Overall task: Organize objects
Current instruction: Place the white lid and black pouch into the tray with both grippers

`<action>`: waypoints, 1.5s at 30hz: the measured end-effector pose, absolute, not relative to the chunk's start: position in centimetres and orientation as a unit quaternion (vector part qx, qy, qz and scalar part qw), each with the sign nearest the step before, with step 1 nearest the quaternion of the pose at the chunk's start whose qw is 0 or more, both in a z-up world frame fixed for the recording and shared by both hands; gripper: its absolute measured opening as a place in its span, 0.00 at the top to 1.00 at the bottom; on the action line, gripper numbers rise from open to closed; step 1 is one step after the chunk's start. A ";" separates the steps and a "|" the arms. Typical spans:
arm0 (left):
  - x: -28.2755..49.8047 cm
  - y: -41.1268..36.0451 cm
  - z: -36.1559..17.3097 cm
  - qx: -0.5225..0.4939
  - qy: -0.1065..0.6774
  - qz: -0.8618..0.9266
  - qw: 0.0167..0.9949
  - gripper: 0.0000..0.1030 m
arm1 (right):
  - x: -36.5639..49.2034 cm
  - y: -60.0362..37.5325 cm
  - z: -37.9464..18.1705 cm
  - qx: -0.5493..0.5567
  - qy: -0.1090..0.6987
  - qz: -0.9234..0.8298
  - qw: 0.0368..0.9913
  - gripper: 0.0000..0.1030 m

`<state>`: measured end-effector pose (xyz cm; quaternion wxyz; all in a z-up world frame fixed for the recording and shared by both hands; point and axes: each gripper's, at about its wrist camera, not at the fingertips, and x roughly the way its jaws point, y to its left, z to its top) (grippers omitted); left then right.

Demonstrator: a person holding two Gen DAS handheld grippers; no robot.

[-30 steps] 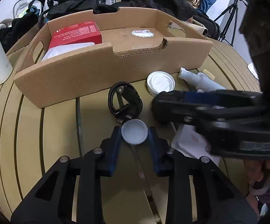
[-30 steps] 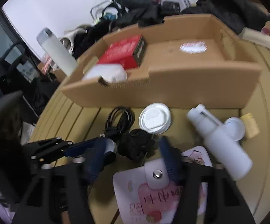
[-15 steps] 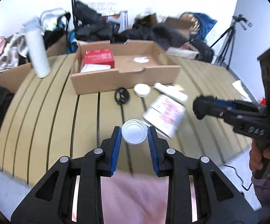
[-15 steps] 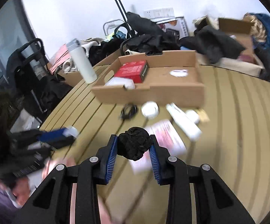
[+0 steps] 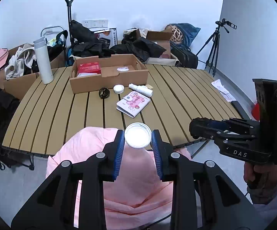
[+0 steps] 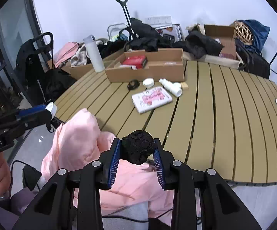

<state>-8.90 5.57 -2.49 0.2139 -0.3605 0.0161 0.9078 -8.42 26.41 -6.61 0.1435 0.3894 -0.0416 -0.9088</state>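
Right wrist view, cardboard box (image 6: 148,71), red box (image 6: 134,60) inside

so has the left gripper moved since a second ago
Yes. The left gripper, shut on the white lid, has pulled back from the cardboard box, which now looks small and far away in the left wrist view.
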 end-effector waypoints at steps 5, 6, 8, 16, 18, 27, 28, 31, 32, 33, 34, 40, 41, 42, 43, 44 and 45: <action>-11.5 4.8 -1.8 -0.360 -0.008 0.906 0.222 0.75 | -9.7 26.8 -6.7 0.396 -0.046 -0.906 0.146 0.65; -12.5 4.7 -1.5 -0.362 -0.011 0.905 0.225 0.75 | -10.6 27.1 -6.3 0.396 -0.047 -0.904 0.153 0.65; -15.7 4.8 -0.4 -0.366 -0.011 0.902 0.228 0.75 | -12.8 27.4 -5.0 0.391 -0.035 -0.905 0.161 0.65; -37.3 7.8 1.6 -0.389 -0.018 0.896 0.213 0.75 | -30.4 29.8 1.6 0.376 -0.027 -0.906 0.192 0.65; -44.1 8.5 -0.1 -0.421 -0.032 0.885 0.196 0.75 | -37.6 29.8 1.0 0.408 -0.043 -0.893 0.187 0.65; -59.8 12.1 -11.7 -0.513 -0.050 0.841 0.161 0.75 | -57.6 27.4 -11.0 0.519 -0.025 -0.849 0.091 0.65; -60.5 12.3 -12.5 -0.513 -0.040 0.844 0.152 0.75 | -58.3 27.6 -11.7 0.525 -0.032 -0.845 0.096 0.65; -61.4 11.9 -13.1 -0.506 -0.043 0.850 0.139 0.68 | -60.0 27.1 -13.3 0.531 -0.064 -0.837 0.115 0.63; -61.7 11.7 -13.1 -0.504 -0.046 0.852 0.133 0.66 | -60.6 26.8 -13.6 0.535 -0.070 -0.833 0.125 0.62; -61.7 11.4 -12.8 -0.501 -0.052 0.853 0.137 0.64 | -60.9 26.8 -13.8 0.530 -0.077 -0.834 0.131 0.61; -61.7 10.9 -12.4 -0.498 -0.059 0.853 0.142 0.62 | -61.2 27.0 -13.7 0.516 -0.088 -0.841 0.138 0.55; -60.1 8.1 -7.6 -0.458 -0.032 0.878 0.137 0.27 | -60.2 28.5 -11.1 0.498 -0.116 -0.847 0.146 0.16; -59.4 7.8 -6.7 -0.460 -0.015 0.878 0.131 0.16 | -59.5 28.6 -10.0 0.495 -0.104 -0.851 0.143 0.16; -58.8 7.6 -5.9 -0.464 0.004 0.877 0.124 0.09 | -58.8 28.6 -8.9 0.491 -0.089 -0.855 0.142 0.16; -58.1 7.4 -5.1 -0.465 0.019 0.877 0.117 0.04 | -58.1 28.6 -7.8 0.487 -0.076 -0.859 0.143 0.16; -57.1 7.2 -4.0 -0.460 0.035 0.880 0.109 0.04 | -57.2 28.7 -6.4 0.484 -0.057 -0.862 0.140 0.16; -55.8 7.0 -2.7 -0.452 0.055 0.884 0.103 0.04 | -56.2 28.8 -5.0 0.480 -0.040 -0.866 0.136 0.16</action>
